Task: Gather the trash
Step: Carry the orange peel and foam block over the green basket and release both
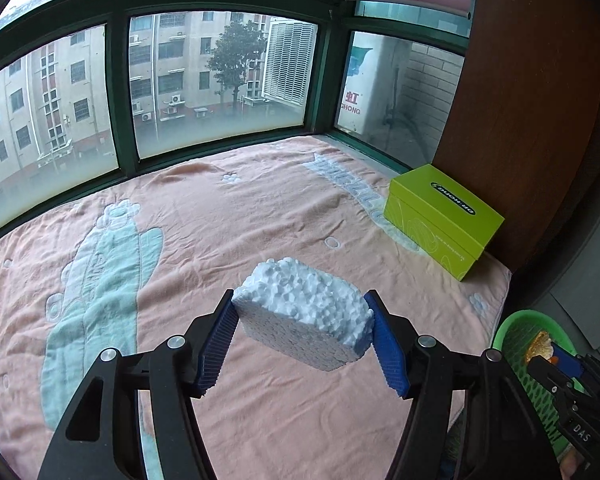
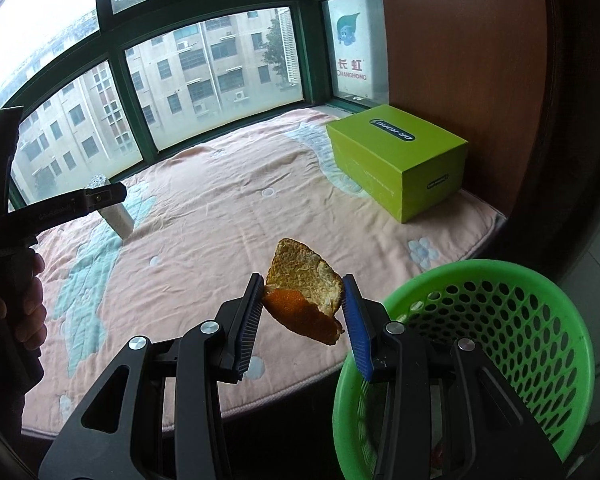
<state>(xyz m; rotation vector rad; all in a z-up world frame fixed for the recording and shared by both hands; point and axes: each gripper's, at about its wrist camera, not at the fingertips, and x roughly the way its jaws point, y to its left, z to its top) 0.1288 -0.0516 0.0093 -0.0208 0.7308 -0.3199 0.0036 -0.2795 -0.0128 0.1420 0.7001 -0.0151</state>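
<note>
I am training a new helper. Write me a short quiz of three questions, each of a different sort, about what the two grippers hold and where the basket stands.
1. True or false: the left gripper is clamped on a white foam block.
2. What does the right gripper hold? A) a paper cup B) a piece of orange peel C) a sock
3. Fill in: the green basket stands beside the bed's pink ____, on the same side as the green box.

Key: 1 true; 2 B, the orange peel; 3 blanket.
</note>
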